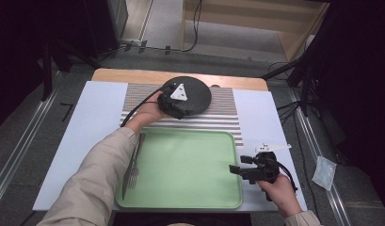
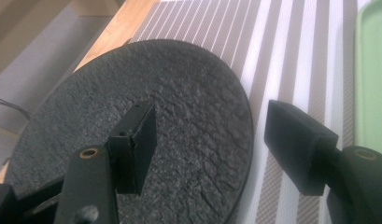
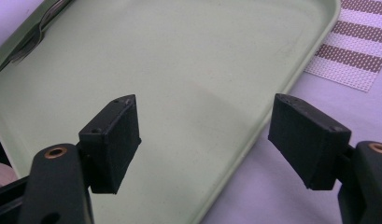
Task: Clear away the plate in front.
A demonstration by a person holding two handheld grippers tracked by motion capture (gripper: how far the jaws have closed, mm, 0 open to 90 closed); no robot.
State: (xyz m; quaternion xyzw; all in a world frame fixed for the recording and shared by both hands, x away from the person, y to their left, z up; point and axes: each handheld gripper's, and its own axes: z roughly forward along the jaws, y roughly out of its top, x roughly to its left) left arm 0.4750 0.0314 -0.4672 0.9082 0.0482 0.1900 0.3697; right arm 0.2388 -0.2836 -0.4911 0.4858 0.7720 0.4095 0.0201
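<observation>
- Left gripper (image 2: 209,135) sits at the near edge of the black round plate (image 2: 179,79), jaws spread wide, one over the plate's rough top, the other over the striped mat (image 2: 291,56). Can't tell if a jaw touches the plate.
- Plate lies flat on the mat, behind the green tray (image 1: 190,165); its far rim is cut off in the left gripper view.
- Right gripper (image 3: 216,140) is wide open too, straddling the tray's edge, holding nothing.
- Fork (image 1: 132,165) along the tray's left rim, hard to make out.

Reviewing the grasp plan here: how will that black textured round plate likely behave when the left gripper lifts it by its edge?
The black plate looks stiff and flat, so it probably won't flop. Its rough surface should resist slipping. Held at one edge by the left gripper, it may tilt.
</observation>
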